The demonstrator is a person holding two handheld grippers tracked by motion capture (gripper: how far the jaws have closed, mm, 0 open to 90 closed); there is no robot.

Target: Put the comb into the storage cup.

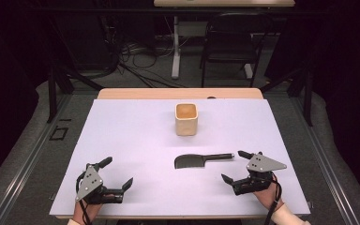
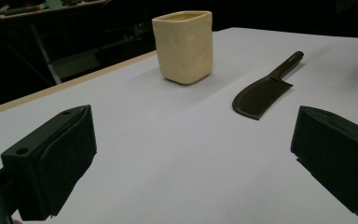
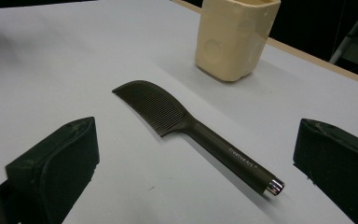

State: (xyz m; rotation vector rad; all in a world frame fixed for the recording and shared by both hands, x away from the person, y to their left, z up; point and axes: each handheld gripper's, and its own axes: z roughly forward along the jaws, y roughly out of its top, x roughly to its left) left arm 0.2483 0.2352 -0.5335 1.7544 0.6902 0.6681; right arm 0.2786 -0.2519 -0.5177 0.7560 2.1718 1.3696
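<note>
A black comb (image 1: 201,161) (image 2: 266,87) (image 3: 192,130) lies flat on the white table top (image 1: 136,140), its handle pointing right. Behind it stands an upright cream square cup (image 1: 186,119) (image 2: 184,45) (image 3: 236,37). My right gripper (image 1: 233,166) (image 3: 191,186) rests just right of the comb's handle end, open, with nothing between its jaws. Near the front left, my left gripper (image 1: 118,172) (image 2: 191,172) is also open and holds nothing, well left of the comb.
The white sheet covers a wooden table whose far edge (image 1: 180,93) shows behind the cup. Beyond stand a dark chair (image 1: 229,44), a table leg (image 1: 176,47) and floor cables (image 1: 131,56). A person's hands (image 1: 269,201) hold both grippers at the front edge.
</note>
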